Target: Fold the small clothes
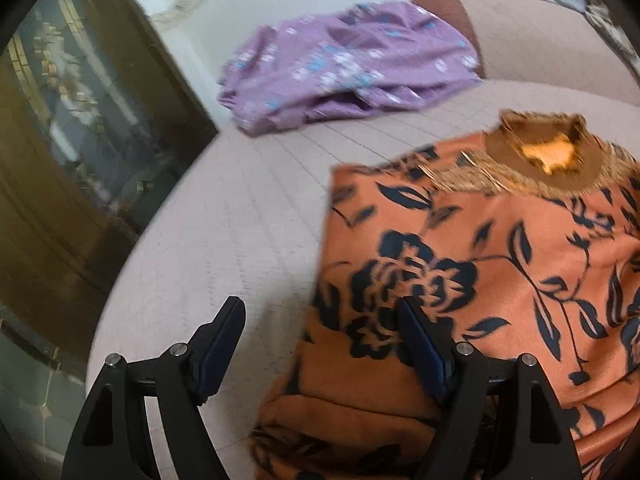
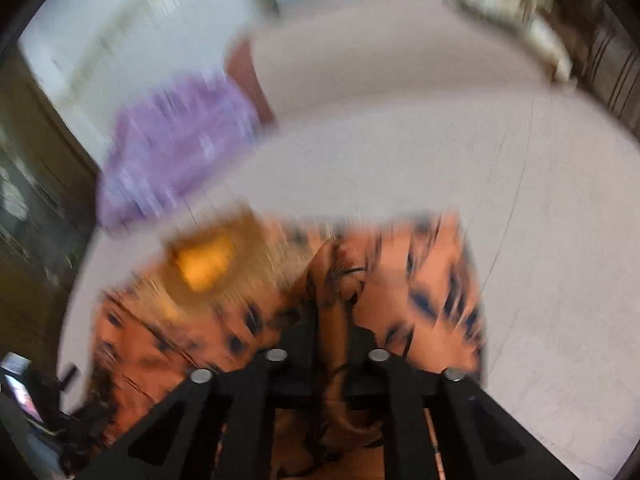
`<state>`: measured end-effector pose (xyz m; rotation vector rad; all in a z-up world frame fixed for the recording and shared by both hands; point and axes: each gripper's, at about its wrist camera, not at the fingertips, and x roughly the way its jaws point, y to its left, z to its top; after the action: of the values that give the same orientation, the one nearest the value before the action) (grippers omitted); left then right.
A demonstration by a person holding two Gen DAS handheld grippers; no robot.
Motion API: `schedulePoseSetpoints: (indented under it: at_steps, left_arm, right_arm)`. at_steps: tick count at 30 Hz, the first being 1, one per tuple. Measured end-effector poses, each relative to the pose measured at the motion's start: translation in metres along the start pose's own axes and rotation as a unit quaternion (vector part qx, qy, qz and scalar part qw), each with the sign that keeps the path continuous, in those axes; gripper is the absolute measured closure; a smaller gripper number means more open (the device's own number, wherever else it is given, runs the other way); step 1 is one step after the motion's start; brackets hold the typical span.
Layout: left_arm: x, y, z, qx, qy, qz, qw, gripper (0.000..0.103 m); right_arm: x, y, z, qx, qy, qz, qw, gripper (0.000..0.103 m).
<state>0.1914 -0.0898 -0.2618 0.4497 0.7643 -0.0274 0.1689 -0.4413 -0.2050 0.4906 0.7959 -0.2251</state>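
An orange top point(image 1: 500, 248) with a dark blue flower print lies spread on a pale pink sofa seat point(image 1: 240, 216), its brown, fringed collar point(image 1: 540, 152) turned toward the sofa's backrest point(image 1: 532, 40). Beyond the orange top, nearer the backrest and toward the seat's left end, a purple flowered garment point(image 1: 344, 68) lies crumpled in a loose heap, well apart from the orange top. A dark glass-fronted cabinet point(image 1: 80, 120) stands past the seat's left edge.

The left hand-held gripper point(image 1: 320, 320) points down at a slant over the near left edge of the orange top. Its jaws stand wide apart: one finger is over the bare seat, the other over the printed cloth, and nothing is pinched between them.

The right hand-held gripper point(image 2: 334, 320) also tilts downward, above the near part of the orange top, to the right of the collar. Its jaws are closed on a raised ridge of the orange cloth, which bunches up between the fingers and stands higher than the flat fabric on either side. This view is heavily blurred, so finer detail of the grip cannot be told.
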Motion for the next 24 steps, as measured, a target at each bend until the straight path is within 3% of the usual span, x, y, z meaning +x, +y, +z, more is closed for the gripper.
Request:
schedulePoseSetpoints:
  at_steps: [2,4,7,8,11,13,15,16,19,22,23,24]
  left_arm:
    - [-0.008,0.002,0.001,-0.003,-0.026,0.028,0.9993,0.024]
    - [-0.008,0.003,0.0,-0.001,-0.029,0.04,0.9988,0.024]
    - [0.008,-0.002,-0.005,0.008,0.011,0.039,0.9991,0.024]
    - [0.006,-0.004,-0.005,0.006,0.003,0.045,0.999,0.024]
    - [-0.003,-0.011,-0.002,0.017,-0.017,0.041,0.9989,0.024]
    - [-0.005,-0.014,-0.001,0.013,-0.016,0.026,0.9995,0.024]
    - [-0.005,-0.016,-0.001,0.011,-0.013,0.019,0.9997,0.024]
    - [-0.006,-0.017,0.0,0.011,-0.015,0.017,0.9997,0.024]
    - [-0.007,-0.018,0.0,0.01,-0.023,0.02,0.9995,0.024]
    - [-0.003,-0.015,0.001,0.006,-0.018,0.021,0.9996,0.024]
    - [-0.001,-0.015,0.001,0.005,-0.015,0.02,0.9997,0.024]
    - [0.0,-0.014,0.001,0.004,-0.014,0.02,0.9997,0.024]
  right_arm:
    - [-0.042,-0.009,0.007,0.006,-0.078,-0.002,0.997,0.096]
    - [-0.057,-0.028,0.01,0.029,-0.107,-0.015,0.994,0.096]
    - [-0.029,-0.073,0.007,0.093,-0.027,-0.05,0.994,0.095]
    - [-0.021,-0.087,0.001,0.129,-0.003,-0.056,0.99,0.093]
    - [-0.021,-0.085,0.002,0.127,0.015,0.006,0.992,0.092]
    - [-0.02,-0.071,0.005,0.09,0.016,0.024,0.995,0.076]
    - [-0.017,-0.053,0.004,0.056,0.012,0.013,0.998,0.018]
    - [-0.019,-0.05,0.001,0.048,0.0,0.009,0.999,0.015]
    - [-0.01,-0.045,0.002,0.029,-0.012,0.012,0.999,0.016]
    - [0.023,-0.043,-0.001,0.025,0.024,-0.006,0.999,0.019]
    - [0.033,-0.043,-0.004,0.026,0.039,-0.007,0.999,0.03]
    - [0.041,-0.043,-0.007,0.021,0.053,-0.007,0.998,0.054]
